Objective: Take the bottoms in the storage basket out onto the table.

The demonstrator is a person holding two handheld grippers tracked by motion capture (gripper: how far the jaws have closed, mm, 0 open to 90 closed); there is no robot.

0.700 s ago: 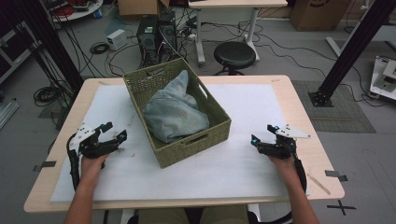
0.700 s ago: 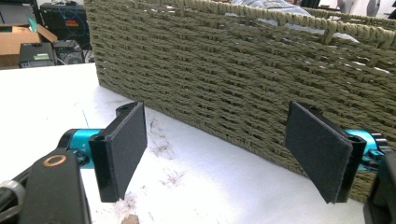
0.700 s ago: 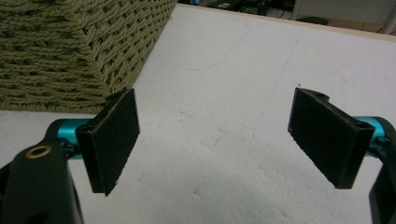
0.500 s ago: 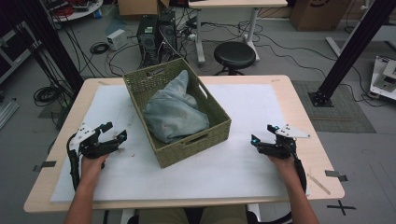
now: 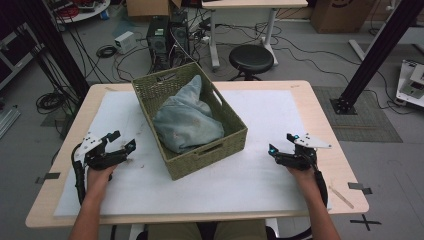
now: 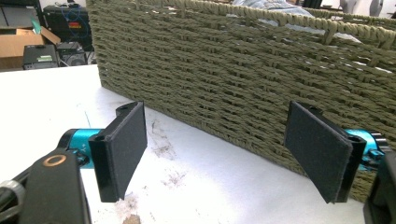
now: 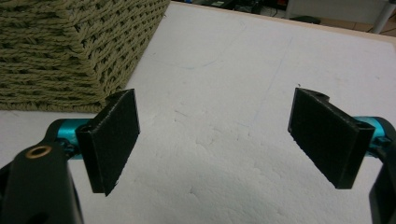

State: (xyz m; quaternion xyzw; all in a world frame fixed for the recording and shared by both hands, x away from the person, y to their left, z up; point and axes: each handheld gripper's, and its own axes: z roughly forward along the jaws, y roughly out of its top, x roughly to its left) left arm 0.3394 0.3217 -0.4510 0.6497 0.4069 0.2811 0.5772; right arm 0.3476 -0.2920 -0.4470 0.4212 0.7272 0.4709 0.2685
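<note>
- Woven green basket (image 5: 235, 122): stands mid-table on the white mat (image 5: 280, 115), angled, with a crumpled pale-blue cloth (image 5: 186, 120) inside.
- Left gripper (image 5: 124, 145): jaws wide apart, holding nothing, low over the mat just beside the basket's left wall.
- Cloth: judged light, soft and limp; it will sag and drape when lifted. The raised peak at the far end offers the easiest pinch.
- Right gripper (image 5: 280, 144): jaws spread, empty, near the basket's right corner but apart from it.
</note>
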